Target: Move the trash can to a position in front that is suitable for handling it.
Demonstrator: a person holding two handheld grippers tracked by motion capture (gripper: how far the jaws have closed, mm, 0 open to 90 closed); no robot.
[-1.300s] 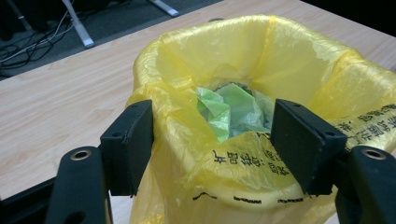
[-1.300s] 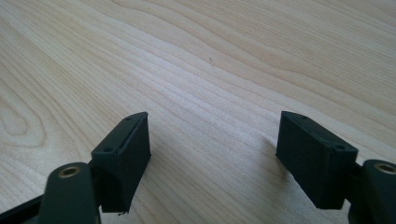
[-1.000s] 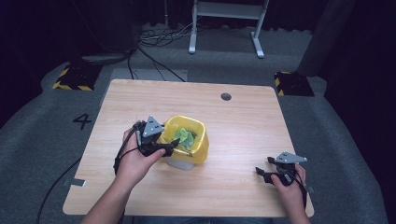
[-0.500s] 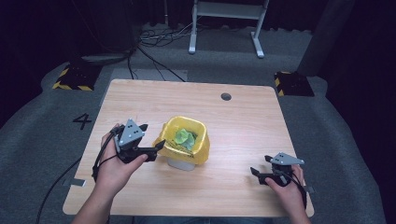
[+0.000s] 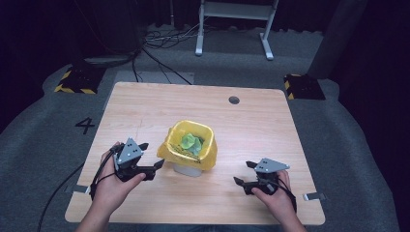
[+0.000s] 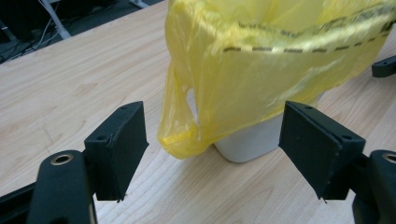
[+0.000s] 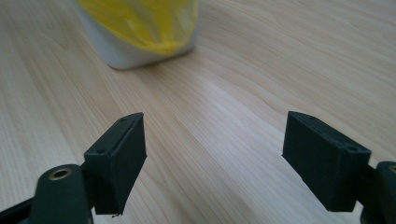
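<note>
Light wood-grain desk (image 5: 145,111), rectangular, rounded corners, standing on grey carpet. Dark round cable hole (image 5: 234,100) near far edge, right of centre. One white bin (image 5: 187,169) stands near the middle, lined with a yellow plastic bag (image 5: 207,153) draped over its rim; crumpled green scrap (image 5: 191,142) inside.

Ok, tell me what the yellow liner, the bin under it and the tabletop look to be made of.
Yellow liner: thin, glossy, translucent plastic film, going by its wrinkles and the light showing through.
Bin: probably rigid white plastic, smooth and matte.
Tabletop: light wood or wood-look laminate, with visible grain; which one is unclear.
</note>
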